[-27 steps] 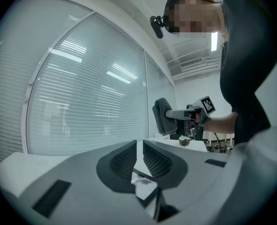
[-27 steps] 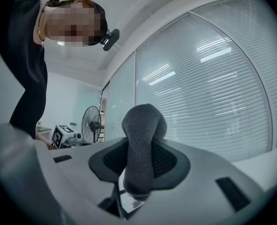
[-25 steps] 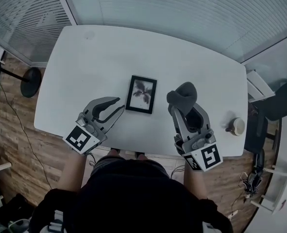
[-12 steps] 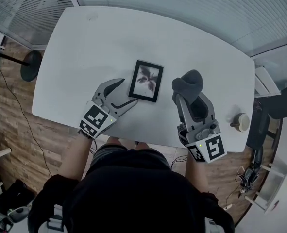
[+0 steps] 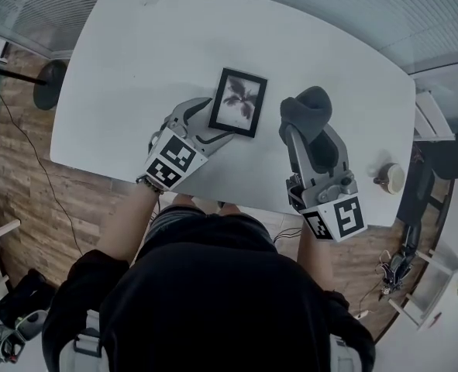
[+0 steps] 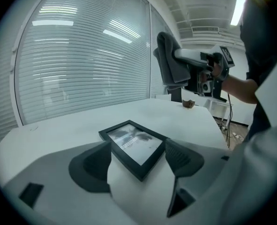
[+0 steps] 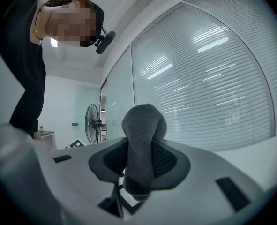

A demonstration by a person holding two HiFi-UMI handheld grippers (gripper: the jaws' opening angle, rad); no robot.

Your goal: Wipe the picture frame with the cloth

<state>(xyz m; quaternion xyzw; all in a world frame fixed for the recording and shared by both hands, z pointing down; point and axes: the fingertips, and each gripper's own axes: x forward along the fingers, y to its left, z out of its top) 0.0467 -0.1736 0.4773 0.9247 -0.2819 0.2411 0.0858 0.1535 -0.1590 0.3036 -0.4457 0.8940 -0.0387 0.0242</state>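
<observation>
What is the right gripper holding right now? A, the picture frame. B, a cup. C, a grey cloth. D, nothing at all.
C: the right gripper has its jaws closed on the grey cloth, which bunches up above them, while the picture frame lies flat on the table, apart from the cloth.

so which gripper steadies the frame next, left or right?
Left, I'd say. The left gripper, jaws just opening, straddles a corner of the picture frame without pressing. The right gripper is shut on the cloth beside it.
</observation>
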